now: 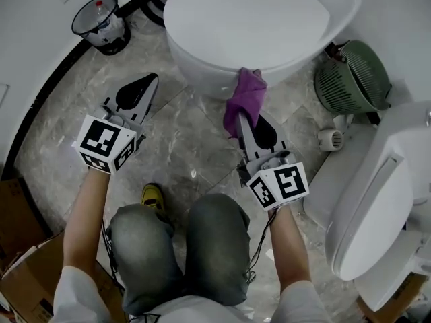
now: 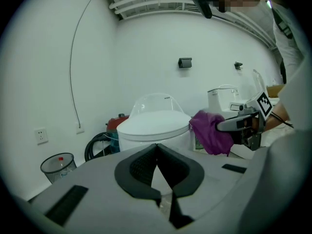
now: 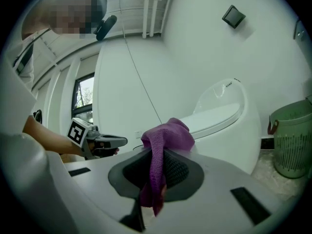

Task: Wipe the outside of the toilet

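A white toilet with its lid down stands ahead of me; it shows too in the left gripper view as the toilet and in the right gripper view as the toilet. My right gripper is shut on a purple cloth, which touches the front of the bowl near its rim. The cloth hangs folded between the jaws. My left gripper is shut with nothing in it, held above the floor left of the bowl.
A clear bin stands at the far left by the wall. A green basket sits right of the toilet. Another white toilet lies at the right. Cardboard boxes are at the lower left. The marble floor lies between.
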Available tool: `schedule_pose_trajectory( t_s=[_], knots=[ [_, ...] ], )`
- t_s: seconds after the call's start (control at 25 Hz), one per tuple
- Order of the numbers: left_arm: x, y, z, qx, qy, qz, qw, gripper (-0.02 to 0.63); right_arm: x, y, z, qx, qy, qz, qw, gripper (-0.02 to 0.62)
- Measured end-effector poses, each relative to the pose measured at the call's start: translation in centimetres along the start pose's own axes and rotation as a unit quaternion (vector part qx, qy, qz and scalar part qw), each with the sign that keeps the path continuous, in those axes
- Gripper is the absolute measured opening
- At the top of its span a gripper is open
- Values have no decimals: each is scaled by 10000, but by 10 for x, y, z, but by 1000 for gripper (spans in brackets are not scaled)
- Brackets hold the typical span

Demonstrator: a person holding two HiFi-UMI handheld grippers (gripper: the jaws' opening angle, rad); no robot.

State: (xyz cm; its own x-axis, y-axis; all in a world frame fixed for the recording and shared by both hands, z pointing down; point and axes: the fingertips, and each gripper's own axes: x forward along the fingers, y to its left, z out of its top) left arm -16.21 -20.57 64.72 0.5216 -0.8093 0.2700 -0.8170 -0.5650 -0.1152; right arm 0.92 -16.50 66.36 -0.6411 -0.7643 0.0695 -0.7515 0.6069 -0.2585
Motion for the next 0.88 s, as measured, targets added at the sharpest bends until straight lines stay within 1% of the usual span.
schedule_pose_trajectory(
  t_s=[0.16, 0.28, 0.4, 0.56, 0.68, 0.76, 0.88],
  knots=[
    [0, 1, -8, 120, -17, -113, 9999, 12, 13, 36, -12, -240, 199, 529, 9981, 57],
    [3, 6, -15, 90, 0, -93, 9999, 12, 25, 56, -23, -379, 358, 908, 9945, 57],
    [4, 8, -26, 67, 49, -65, 9999, 12, 41, 68, -34, -430, 466, 1226, 9904, 57],
    [5, 9, -42, 76, 155, -8, 9999, 12, 65, 75, -45, -628, 554, 1498, 9852, 57],
    [5, 5, -54, 100, 253, -1, 9996, 12, 78, 72, -46, -715, 543, 1589, 9832, 57],
    [5, 4, -59, 108, 296, 2, 9995, 12, 83, 64, -45, -692, 492, 1516, 9848, 57],
    [6, 0, -65, 123, 334, -9, 9994, 12, 86, 46, -45, -656, 428, 1300, 9884, 57]
  ],
)
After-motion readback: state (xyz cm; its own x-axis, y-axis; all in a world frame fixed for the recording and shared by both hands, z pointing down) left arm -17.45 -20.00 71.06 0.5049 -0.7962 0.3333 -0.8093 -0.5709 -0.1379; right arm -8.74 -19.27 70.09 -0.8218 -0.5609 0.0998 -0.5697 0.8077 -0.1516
